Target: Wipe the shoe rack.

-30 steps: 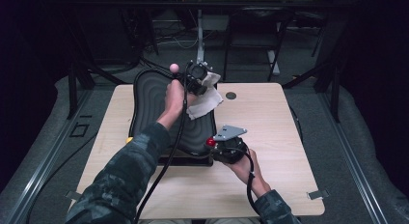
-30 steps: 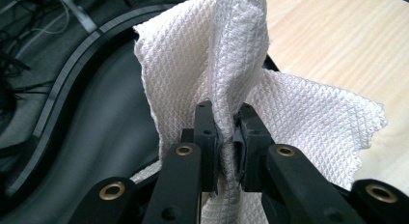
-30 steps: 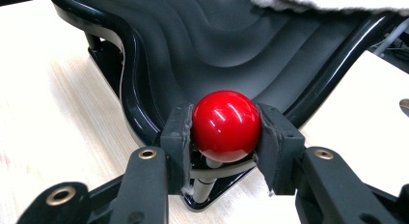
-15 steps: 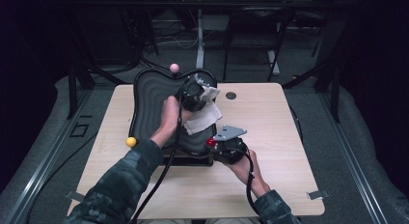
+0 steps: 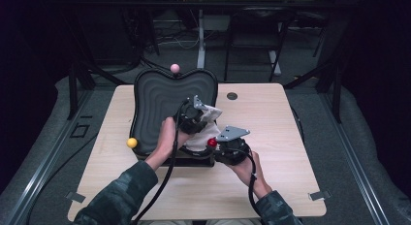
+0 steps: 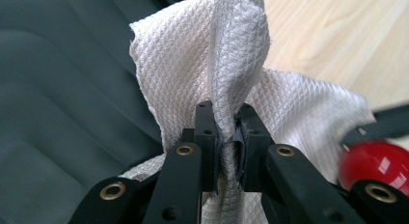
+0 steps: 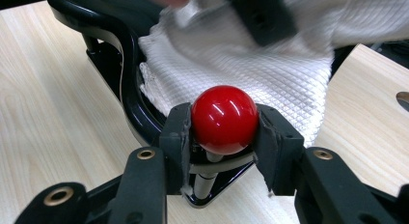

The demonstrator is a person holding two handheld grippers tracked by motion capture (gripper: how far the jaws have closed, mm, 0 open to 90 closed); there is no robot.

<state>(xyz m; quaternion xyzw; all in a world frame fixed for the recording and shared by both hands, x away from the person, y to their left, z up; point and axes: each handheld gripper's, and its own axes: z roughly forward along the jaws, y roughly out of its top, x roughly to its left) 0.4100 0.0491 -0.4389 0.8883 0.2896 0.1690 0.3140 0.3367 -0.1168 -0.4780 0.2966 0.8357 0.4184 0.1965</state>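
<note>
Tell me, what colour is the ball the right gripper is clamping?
Glossy red ball, clearest in the right gripper view.

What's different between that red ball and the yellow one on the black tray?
The red ball is clamped between the right gripper's jaws; the yellow ball stands free, untouched. The red ball sits at the black tray's near right corner beside the white cloth, the yellow ball at its near left corner. Both are glossy round knobs on the tray's rim.
</note>
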